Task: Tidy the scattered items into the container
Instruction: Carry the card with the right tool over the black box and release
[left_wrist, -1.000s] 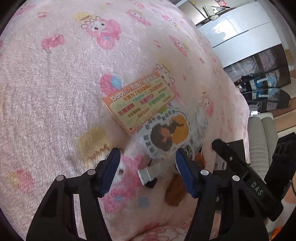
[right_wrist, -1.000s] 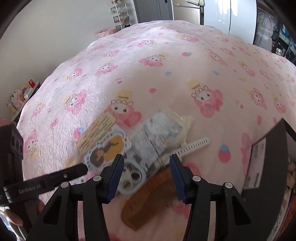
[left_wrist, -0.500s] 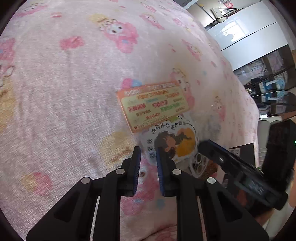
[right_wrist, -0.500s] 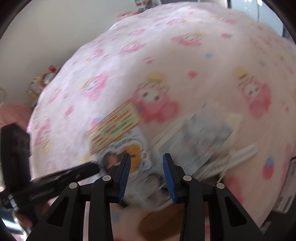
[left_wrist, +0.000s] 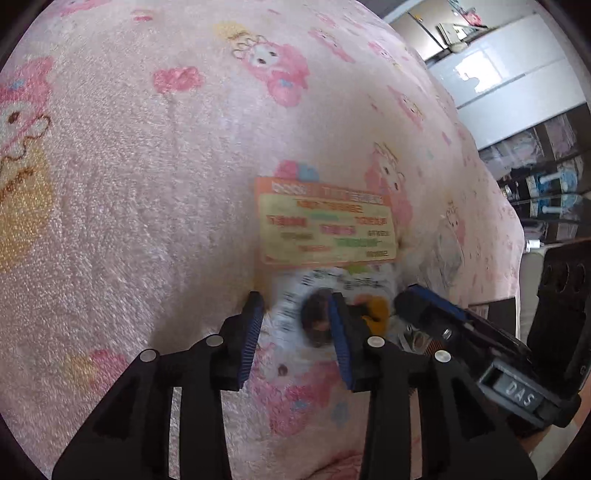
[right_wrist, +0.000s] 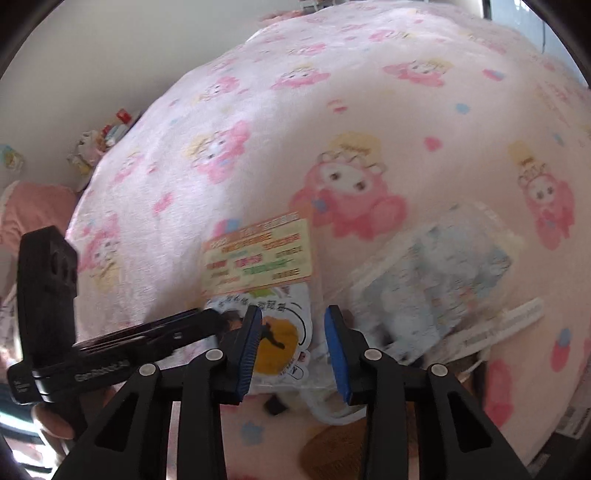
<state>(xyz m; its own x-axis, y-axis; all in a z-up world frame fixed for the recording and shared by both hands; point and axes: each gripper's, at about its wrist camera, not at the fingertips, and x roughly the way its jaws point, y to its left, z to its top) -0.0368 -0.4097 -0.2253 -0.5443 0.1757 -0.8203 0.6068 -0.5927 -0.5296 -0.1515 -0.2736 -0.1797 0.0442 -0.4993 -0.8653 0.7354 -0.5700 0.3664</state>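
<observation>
On the pink cartoon blanket (left_wrist: 147, 184) an orange printed card (left_wrist: 325, 229) partly overlaps a white sticker card with a cartoon girl (left_wrist: 291, 314). My left gripper (left_wrist: 295, 332) points down at the sticker's near edge. Its jaws are opening, the sticker lies flat between the tips, and the pads do not press on it. From the other side my right gripper (right_wrist: 293, 332) straddles the same sticker card (right_wrist: 284, 332), partly open, its pads apart from it. Each gripper shows in the other's view: the right gripper (left_wrist: 410, 295) and the left gripper (right_wrist: 218, 319).
Right of the sticker lie a blue-white printed packet (right_wrist: 436, 280), a white toothed strap (right_wrist: 506, 321) and a brown comb (right_wrist: 332, 450). A black box (right_wrist: 576, 424) with a label sits at the right edge. A hand (right_wrist: 51, 421) holds the left gripper. Cabinets (left_wrist: 498, 74) stand beyond the bed.
The left jaws closed to a narrow gap, then widened again while nearing the white sticker. The right jaws narrowed as the gripper dropped and swung left from the packet onto the sticker.
</observation>
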